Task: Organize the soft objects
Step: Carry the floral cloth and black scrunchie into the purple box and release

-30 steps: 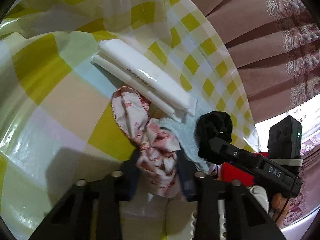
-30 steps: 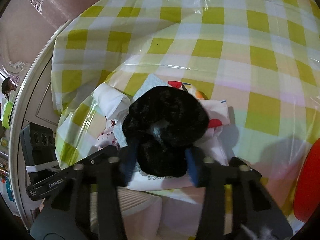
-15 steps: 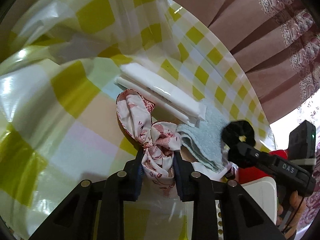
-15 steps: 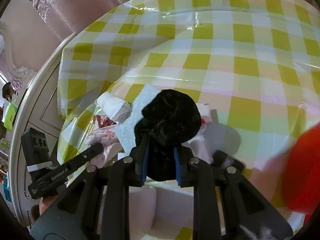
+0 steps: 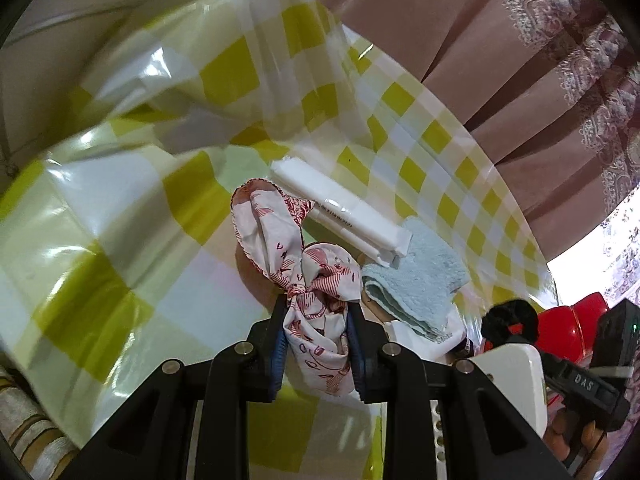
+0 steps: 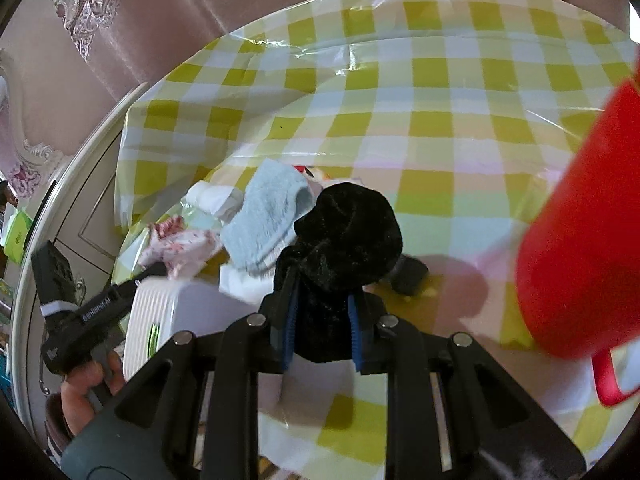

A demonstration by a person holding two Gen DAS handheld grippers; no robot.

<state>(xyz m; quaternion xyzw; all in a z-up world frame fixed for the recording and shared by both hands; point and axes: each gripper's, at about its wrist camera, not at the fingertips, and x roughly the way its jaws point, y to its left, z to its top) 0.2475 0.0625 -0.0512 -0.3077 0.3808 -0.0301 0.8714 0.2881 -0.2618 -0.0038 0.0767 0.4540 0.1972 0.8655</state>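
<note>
Step in hand, as judged: both soft items are gripped and lifted clear of the pile, ready for carriage to wherever they are to be sorted; a white ribbed container (image 6: pixel 180 312) sits near the front edge and looks the likely destination, though that cannot be confirmed.

Recommendations for the carry:
- Keep each pinch firm; cloth slips if the pads ease.
- Lift high enough that hanging ends clear the light blue towel (image 5: pixel 416 280) and the white wrapped packs (image 5: pixel 340 212) resting on the worktop (image 5: pixel 120 240).
- Mind the red bottle (image 6: pixel 580 216), which stands close on the right and could be knocked.
- Keep the two tools apart so the loads do not tangle.

Left hand-held gripper (image 5: pixel 318 344): jaws drawn narrow, pinching the red-and-white patterned headband (image 5: pixel 304 276) just below its knot. The looped part rises ahead of the pads, above the checked cloth; contact with the surface beneath cannot be determined.

Right hand-held gripper (image 6: pixel 322 330): jaws likewise narrow, clamped on the black velvet scrunchie (image 6: pixel 348 236), which bulges above the pads and appears lifted off the pile, in front of the towel.

Remaining on the worktop: towel, white packs, and a patterned white item partly hidden beneath them
</note>
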